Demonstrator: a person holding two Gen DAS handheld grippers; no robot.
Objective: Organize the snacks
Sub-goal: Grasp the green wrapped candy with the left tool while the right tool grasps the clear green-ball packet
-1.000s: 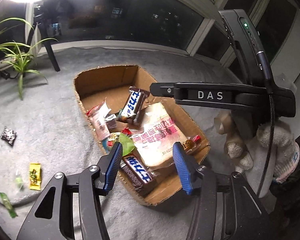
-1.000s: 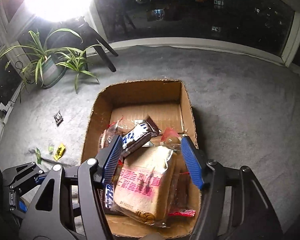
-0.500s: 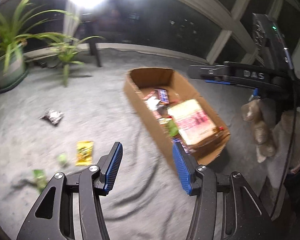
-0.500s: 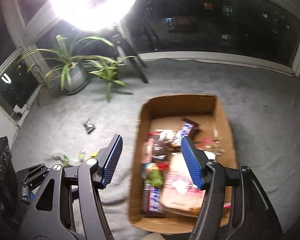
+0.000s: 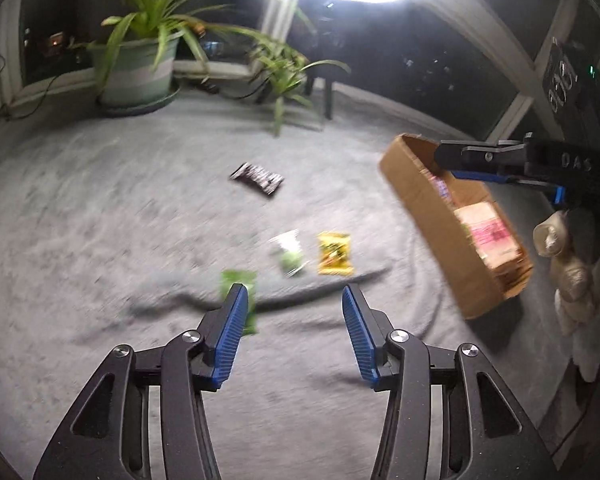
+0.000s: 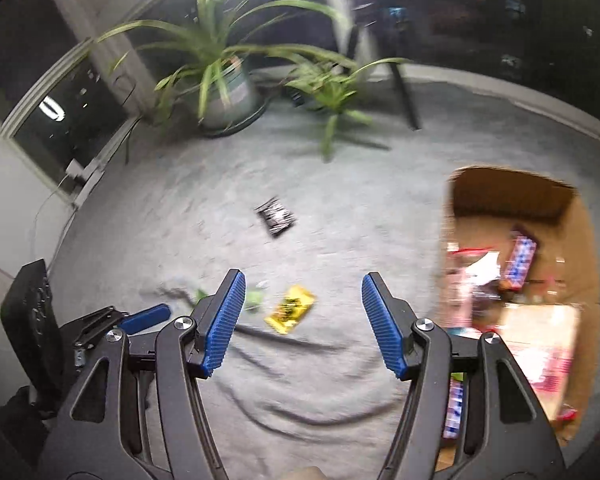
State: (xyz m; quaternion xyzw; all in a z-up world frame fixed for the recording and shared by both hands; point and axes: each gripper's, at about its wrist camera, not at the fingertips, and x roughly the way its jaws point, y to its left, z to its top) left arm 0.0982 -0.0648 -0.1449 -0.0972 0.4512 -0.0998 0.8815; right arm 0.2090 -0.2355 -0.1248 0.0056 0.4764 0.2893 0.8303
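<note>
Cardboard marks the goal: the open brown cardboard box [image 5: 440, 240], already holding a pink-printed bread packet and several bars, lies well off to the right of both sets of jaws. What remains loose sits on the grey carpet [image 5: 100, 220] ahead. The left gripper [image 5: 292, 300] hangs released and empty, its jaws having just narrowed slightly with nothing between them. The dark green sachet [image 5: 240, 292] lies just past its left blue pad, long axis running roughly away from the jaws. The pale green wrapper [image 5: 289, 254] and yellow square packet [image 5: 334, 253] lie a little further on, between the pad lines, and the black-and-white pouch [image 5: 258, 177] sits well beyond. The right gripper [image 6: 303, 300] is likewise open and empty, with the yellow packet just ahead (blur hides its edges). I judge the left hand nearer the green pieces, the right hand nearer the yellow one.
</note>
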